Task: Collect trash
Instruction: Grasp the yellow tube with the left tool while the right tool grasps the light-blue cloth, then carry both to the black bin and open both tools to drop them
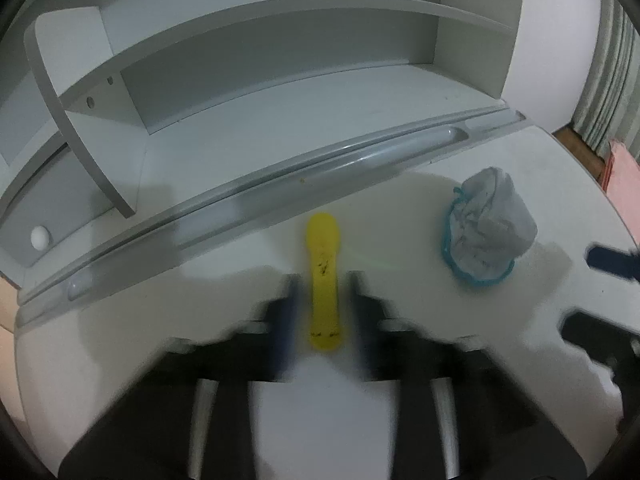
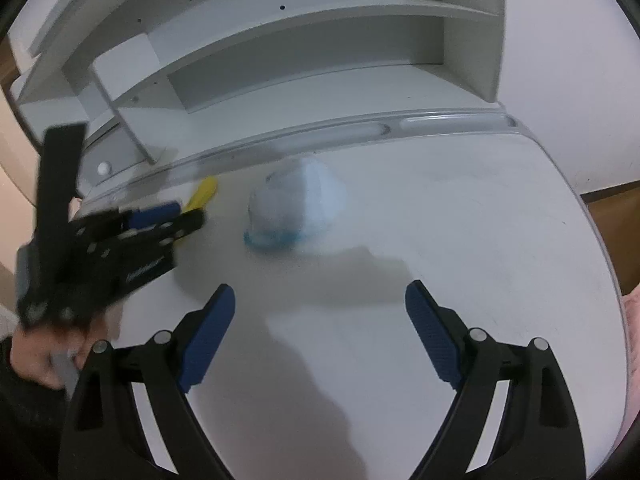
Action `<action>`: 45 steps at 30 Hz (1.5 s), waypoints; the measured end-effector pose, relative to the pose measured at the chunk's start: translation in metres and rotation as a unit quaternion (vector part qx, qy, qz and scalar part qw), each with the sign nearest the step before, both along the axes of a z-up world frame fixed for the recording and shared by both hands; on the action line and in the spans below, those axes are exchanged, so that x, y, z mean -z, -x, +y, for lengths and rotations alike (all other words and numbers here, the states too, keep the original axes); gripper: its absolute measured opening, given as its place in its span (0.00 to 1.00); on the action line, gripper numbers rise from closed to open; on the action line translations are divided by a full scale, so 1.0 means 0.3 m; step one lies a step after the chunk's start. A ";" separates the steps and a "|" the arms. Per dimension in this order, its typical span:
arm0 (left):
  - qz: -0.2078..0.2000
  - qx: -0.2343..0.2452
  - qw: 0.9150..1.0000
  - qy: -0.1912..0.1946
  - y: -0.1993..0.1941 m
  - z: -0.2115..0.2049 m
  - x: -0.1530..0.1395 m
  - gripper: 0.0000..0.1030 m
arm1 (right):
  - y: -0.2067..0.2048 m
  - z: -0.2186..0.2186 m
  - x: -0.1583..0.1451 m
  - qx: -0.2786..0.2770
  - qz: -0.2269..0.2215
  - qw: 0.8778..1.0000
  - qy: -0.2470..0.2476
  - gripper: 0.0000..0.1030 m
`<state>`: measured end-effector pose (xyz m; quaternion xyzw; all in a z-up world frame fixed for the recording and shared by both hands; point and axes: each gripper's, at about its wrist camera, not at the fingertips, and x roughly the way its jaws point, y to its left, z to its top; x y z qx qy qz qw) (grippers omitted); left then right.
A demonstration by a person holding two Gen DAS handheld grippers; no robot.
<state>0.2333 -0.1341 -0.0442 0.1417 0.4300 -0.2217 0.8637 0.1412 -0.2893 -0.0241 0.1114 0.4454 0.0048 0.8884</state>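
A yellow strip of trash [image 1: 323, 276] lies lengthwise on the white desk [image 1: 400, 360], between the blurred fingers of my left gripper [image 1: 322, 278]. In the right wrist view the left gripper [image 2: 188, 212] has its jaws nearly together and the yellow strip [image 2: 204, 192] pokes out past the tips. To the right of the strip sits a crumpled white wad with a blue-green rim [image 1: 488, 224]. My right gripper [image 2: 320, 292] hangs open above the bare desk, with the wad [image 2: 296, 208] ahead of it and nothing between its pads. One of its fingers [image 1: 612, 262] shows at the left view's right edge.
A white shelf unit [image 1: 260, 80] stands behind the desk, past a grooved rail [image 1: 320, 160]. A small white knob [image 1: 40, 237] is at far left. The desk's rounded right edge [image 2: 592, 216] drops to a wooden floor [image 2: 612, 208]. A hand [image 2: 32, 356] holds the left gripper.
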 end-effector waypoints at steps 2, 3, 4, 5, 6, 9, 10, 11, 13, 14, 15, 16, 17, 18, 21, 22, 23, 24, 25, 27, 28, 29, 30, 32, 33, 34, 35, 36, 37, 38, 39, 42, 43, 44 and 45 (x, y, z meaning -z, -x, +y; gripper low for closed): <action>0.012 -0.003 1.000 0.013 0.018 0.030 0.003 0.12 | -0.057 0.032 0.009 -0.003 0.007 1.000 0.008 0.82; 0.015 -0.003 1.000 0.019 0.026 0.043 0.002 0.12 | -0.081 0.042 0.012 -0.005 0.011 1.000 0.012 0.82; 0.013 -0.001 1.000 0.023 0.041 0.065 -0.007 0.12 | -0.118 0.059 0.019 -0.006 0.015 1.000 0.015 0.81; 0.011 -0.003 1.000 0.026 0.048 0.079 -0.012 0.12 | -0.158 0.084 0.025 -0.007 0.018 1.000 0.017 0.82; 0.010 -0.005 0.999 0.030 0.059 0.100 -0.020 0.12 | -0.188 0.091 0.031 -0.008 0.021 1.000 0.021 0.82; 0.010 -0.008 0.999 0.038 0.104 0.165 -0.043 0.12 | -0.247 0.109 0.048 -0.005 0.030 0.999 0.034 0.81; 0.007 -0.008 0.999 0.038 0.115 0.175 -0.048 0.12 | -0.267 0.115 0.056 -0.004 0.033 0.999 0.037 0.79; 0.003 -0.008 0.999 0.036 0.133 0.191 -0.056 0.12 | -0.276 0.116 0.062 -0.002 0.033 0.999 0.041 0.78; -0.002 -0.012 0.999 0.034 0.148 0.184 -0.062 0.12 | -0.279 0.115 0.067 0.000 0.031 0.998 0.058 0.66; -0.006 -0.012 0.999 0.032 0.160 0.185 -0.068 0.12 | -0.270 0.114 0.068 -0.001 0.029 0.997 0.067 0.58; -0.011 -0.010 1.000 0.027 0.172 0.182 -0.075 0.12 | -0.256 0.105 0.063 -0.006 0.027 0.998 0.064 0.37; -0.014 -0.009 1.000 0.023 0.176 0.174 -0.077 0.12 | -0.230 0.090 0.056 -0.006 0.025 0.998 0.055 0.23; -0.017 -0.009 1.000 0.021 0.187 0.164 -0.084 0.12 | -0.209 0.076 0.045 -0.002 0.019 0.998 0.052 0.23; -0.018 -0.006 1.000 0.021 0.204 0.162 -0.097 0.12 | -0.175 0.059 0.031 0.002 0.009 0.999 0.054 0.21; -0.027 0.020 0.999 0.027 0.263 0.084 -0.131 0.12 | -0.038 -0.023 -0.014 0.016 -0.021 0.998 0.061 0.20; -0.030 0.032 0.999 0.029 0.285 0.043 -0.141 0.12 | 0.026 -0.069 -0.028 0.026 -0.029 0.998 0.057 0.20; -0.038 0.054 0.997 0.033 0.328 -0.027 -0.159 0.12 | 0.099 -0.125 -0.039 0.041 -0.036 0.997 0.053 0.20; -0.042 0.068 0.996 0.035 0.359 -0.067 -0.172 0.12 | 0.174 -0.187 -0.045 0.058 -0.040 0.996 0.049 0.20; -0.047 0.086 0.995 0.036 0.394 -0.121 -0.182 0.12 | 0.253 -0.248 -0.050 0.076 -0.043 0.995 0.047 0.20; -0.058 0.133 0.988 0.043 0.491 -0.262 -0.202 0.12 | 0.382 -0.352 -0.052 0.110 -0.049 0.992 0.048 0.20; -0.059 0.161 0.984 0.049 0.551 -0.348 -0.208 0.12 | 0.485 -0.436 -0.046 0.140 -0.051 0.988 0.049 0.20; -0.058 0.178 0.981 0.052 0.591 -0.400 -0.209 0.12 | 0.555 -0.493 -0.038 0.161 -0.051 0.985 0.046 0.20; -0.051 0.200 0.977 0.058 0.643 -0.469 -0.207 0.12 | 0.626 -0.551 -0.028 0.183 -0.051 0.981 0.042 0.20; -0.029 0.253 0.965 0.069 0.766 -0.626 -0.196 0.12 | 0.807 -0.688 0.012 0.241 -0.045 0.969 0.030 0.20; -0.024 0.271 0.960 0.071 0.811 -0.680 -0.189 0.12 | 0.879 -0.738 0.031 0.262 -0.042 0.964 0.024 0.20; -0.019 0.292 0.954 0.072 0.867 -0.738 -0.180 0.12 | 0.968 -0.797 0.058 0.288 -0.039 0.957 0.016 0.20; -0.014 0.316 0.946 0.074 0.938 -0.809 -0.167 0.12 | 1.056 -0.851 0.090 0.315 -0.033 0.949 0.009 0.20; -0.010 0.338 0.938 0.075 1.002 -0.870 -0.152 0.12 | 1.128 -0.893 0.119 0.337 -0.028 0.941 0.003 0.20; -0.008 0.356 0.931 0.074 1.058 -0.922 -0.136 0.12 | 1.231 -0.949 0.169 0.368 -0.021 0.930 -0.008 0.20; -0.008 0.377 0.923 0.071 1.127 -0.984 -0.111 0.12 | 1.296 -0.979 0.206 0.387 -0.016 0.922 -0.016 0.20; -0.009 0.395 0.916 0.069 1.186 -1.037 -0.084 0.12 | 1.356 -1.007 0.245 0.405 -0.011 0.914 -0.022 0.20; -0.016 0.440 0.896 0.058 1.331 -1.184 0.032 0.12 | 1.568 -1.099 0.413 0.468 0.014 0.882 -0.055 0.20; -0.005 0.451 0.891 0.054 1.356 -1.227 0.078 0.12 | 1.609 -1.115 0.454 0.480 0.020 0.875 -0.063 0.20; 0.021 0.465 0.884 0.051 1.386 -1.277 0.140 0.12 | 1.666 -1.134 0.513 0.497 0.027 0.864 -0.071 0.20; 0.051 0.475 0.877 0.047 1.407 -1.324 0.205 0.12 | 1.705 -1.147 0.554 0.508 0.033 0.857 -0.079 0.20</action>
